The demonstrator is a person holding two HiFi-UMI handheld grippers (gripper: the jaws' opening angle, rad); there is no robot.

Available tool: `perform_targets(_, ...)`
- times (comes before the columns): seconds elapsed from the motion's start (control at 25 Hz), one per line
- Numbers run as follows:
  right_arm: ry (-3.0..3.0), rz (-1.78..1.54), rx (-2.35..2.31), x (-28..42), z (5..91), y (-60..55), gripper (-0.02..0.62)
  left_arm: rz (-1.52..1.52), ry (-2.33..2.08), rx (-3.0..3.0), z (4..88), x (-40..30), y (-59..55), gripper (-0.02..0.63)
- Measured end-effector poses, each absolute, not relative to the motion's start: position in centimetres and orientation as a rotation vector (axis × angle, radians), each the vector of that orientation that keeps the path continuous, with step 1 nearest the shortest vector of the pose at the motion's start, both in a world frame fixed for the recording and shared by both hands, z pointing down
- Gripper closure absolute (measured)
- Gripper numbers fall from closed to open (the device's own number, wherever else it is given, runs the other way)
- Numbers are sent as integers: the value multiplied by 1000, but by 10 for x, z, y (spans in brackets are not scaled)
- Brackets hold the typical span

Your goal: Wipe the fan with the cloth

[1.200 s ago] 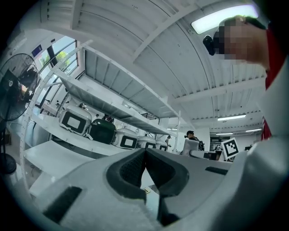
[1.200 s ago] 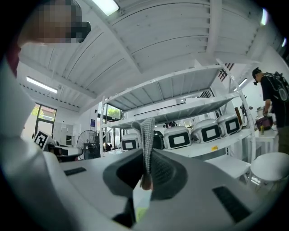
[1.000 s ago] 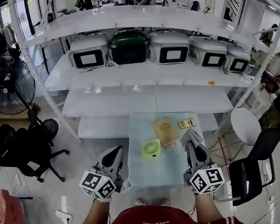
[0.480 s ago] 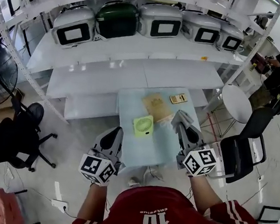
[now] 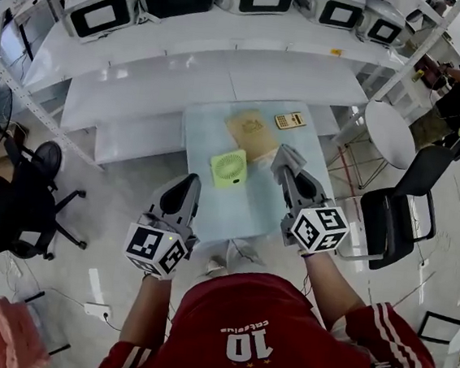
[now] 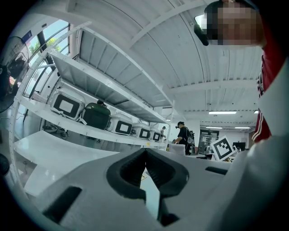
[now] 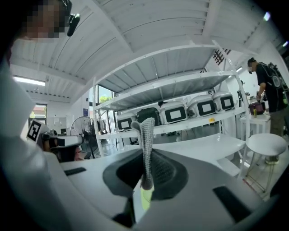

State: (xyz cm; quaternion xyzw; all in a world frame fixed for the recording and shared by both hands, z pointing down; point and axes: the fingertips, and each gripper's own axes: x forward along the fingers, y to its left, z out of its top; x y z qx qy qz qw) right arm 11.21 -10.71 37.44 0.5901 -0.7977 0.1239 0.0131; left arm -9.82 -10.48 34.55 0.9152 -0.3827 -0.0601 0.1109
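My left claw (image 5: pixel 187 184), at the lower left of the head view, is closed on nothing, as its own view shows. The green fan (image 5: pixel 229 168) sits mid-frame on the surface (image 5: pixel 247 214), between both claws. My right claw (image 5: pixel 284 154) pinches a grey knit cloth (image 7: pixel 146 135), clear only in its own view.

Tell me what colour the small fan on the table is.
The fan is light yellow-green; the head view shows it best.
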Motion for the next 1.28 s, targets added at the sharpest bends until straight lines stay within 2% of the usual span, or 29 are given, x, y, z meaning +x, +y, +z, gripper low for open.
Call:
perform_targets(0.24, -2441, 491, 1780, 117, 419, -124, 574, -150, -1131, 2659, 366, -84, -117, 600)
perform_targets(0.44, -2418, 559, 1731, 117, 454, -144, 574, -282, -1055, 2618, 373, -76, -127, 600)
perform_targets(0.72, -2367, 631, 1678, 119, 500, -173, 574, -92, -1126, 2615, 399, -69, -149, 600)
perform_targets(1.28, -2251, 759, 1646, 127, 584, -205, 574, 63, -1150, 2553, 452, -50, -176, 600)
